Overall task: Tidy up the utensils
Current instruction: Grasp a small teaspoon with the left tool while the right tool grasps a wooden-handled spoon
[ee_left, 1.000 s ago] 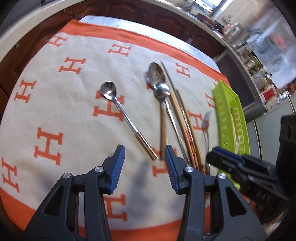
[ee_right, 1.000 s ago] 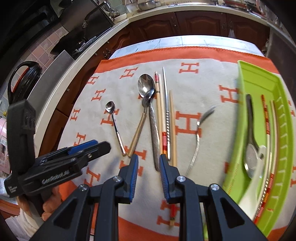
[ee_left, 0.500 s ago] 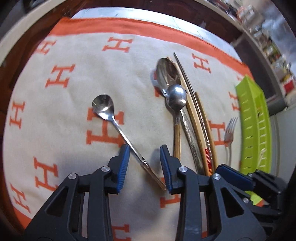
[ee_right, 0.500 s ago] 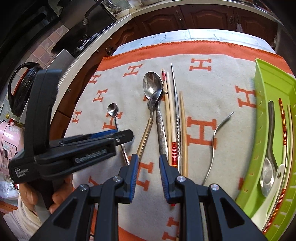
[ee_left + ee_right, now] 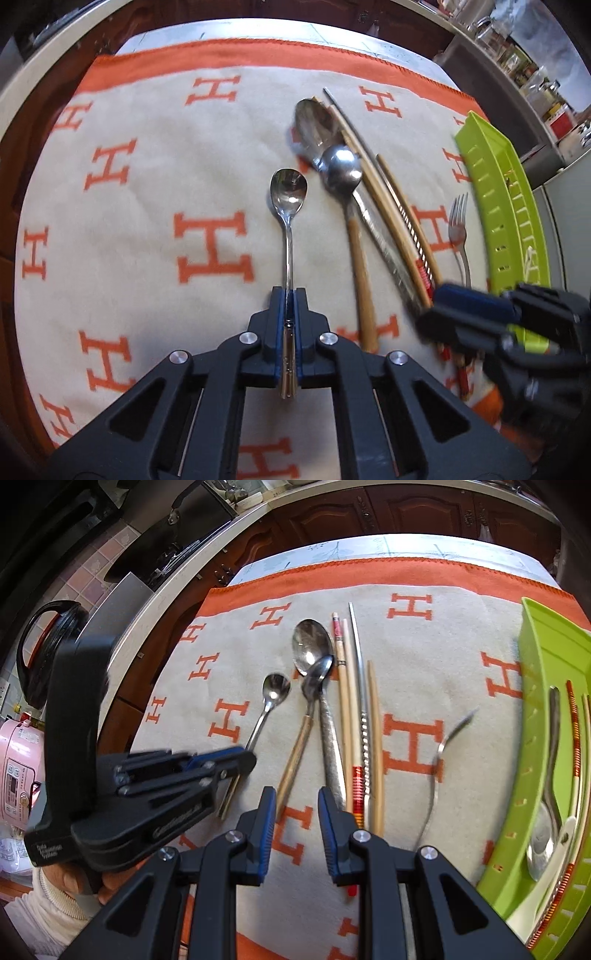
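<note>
The left gripper (image 5: 289, 295), with blue pads on black arms, is clamped on the handle of the small polished steel teaspoon (image 5: 288, 195), whose bowl points to twelve o'clock over the cream cloth with orange H letters (image 5: 147, 229). The right gripper (image 5: 296, 797) stands parted with nothing between its pads, above the wooden-handled spoon (image 5: 295, 753) and the large steel spoon (image 5: 314, 646). At three o'clock the lime-green slotted plastic tray (image 5: 532, 738) holds a spoon and chopsticks, with a curved steel fork (image 5: 436, 760) just beside it.

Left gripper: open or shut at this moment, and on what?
Shut. The left gripper has both blue pads pressed against the handle of the small spoon, whose handle end sticks out behind them; the right wrist view agrees.
</note>
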### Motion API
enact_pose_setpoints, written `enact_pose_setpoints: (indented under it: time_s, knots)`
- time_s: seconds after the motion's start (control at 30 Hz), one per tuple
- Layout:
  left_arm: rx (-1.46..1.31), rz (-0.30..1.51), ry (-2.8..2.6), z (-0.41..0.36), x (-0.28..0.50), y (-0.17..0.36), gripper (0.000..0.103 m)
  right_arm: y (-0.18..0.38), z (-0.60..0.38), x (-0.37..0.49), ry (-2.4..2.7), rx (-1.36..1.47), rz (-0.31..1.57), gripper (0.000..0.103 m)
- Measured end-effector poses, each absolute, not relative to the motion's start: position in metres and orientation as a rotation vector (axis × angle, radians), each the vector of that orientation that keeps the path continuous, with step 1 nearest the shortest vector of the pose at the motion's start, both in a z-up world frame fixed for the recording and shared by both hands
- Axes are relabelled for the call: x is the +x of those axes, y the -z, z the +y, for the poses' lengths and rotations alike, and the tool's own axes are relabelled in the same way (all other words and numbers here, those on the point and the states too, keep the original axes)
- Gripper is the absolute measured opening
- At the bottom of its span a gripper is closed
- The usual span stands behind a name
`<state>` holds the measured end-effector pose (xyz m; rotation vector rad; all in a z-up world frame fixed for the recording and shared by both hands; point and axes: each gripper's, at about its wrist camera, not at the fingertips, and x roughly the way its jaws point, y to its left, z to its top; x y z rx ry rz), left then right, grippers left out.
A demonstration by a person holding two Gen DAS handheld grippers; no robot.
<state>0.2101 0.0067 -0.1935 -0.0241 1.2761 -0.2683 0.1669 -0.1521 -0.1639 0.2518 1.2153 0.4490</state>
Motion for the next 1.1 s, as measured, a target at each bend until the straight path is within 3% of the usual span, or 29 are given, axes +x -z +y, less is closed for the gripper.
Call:
enact_pose_setpoints:
  time_s: [0.5,0.83,1.0,1.1]
  knots:
    - [-0.108,1.305,0.301,0.034,0.196,0.197,0.003,0.188,-0.111,0.206,-0.364,0.132,1.293,0.023]
    - [-0.042,1.394,0.323,0.030,0.206,0.195,0.003,0.186,-0.071,0.206,-0.307,-0.247,1.272,0.017]
    - [-0.029,1.459,0.328,0.021,0.217,0.200,0.003,0.188,-0.067,0.206,-0.299,-0.266,1.278,0.016]
    - [-0.005,1.477,0.325,0.015,0.221,0.201,0.003,0.189,-0.071,0.205,-0.299,-0.243,1.286,0.009]
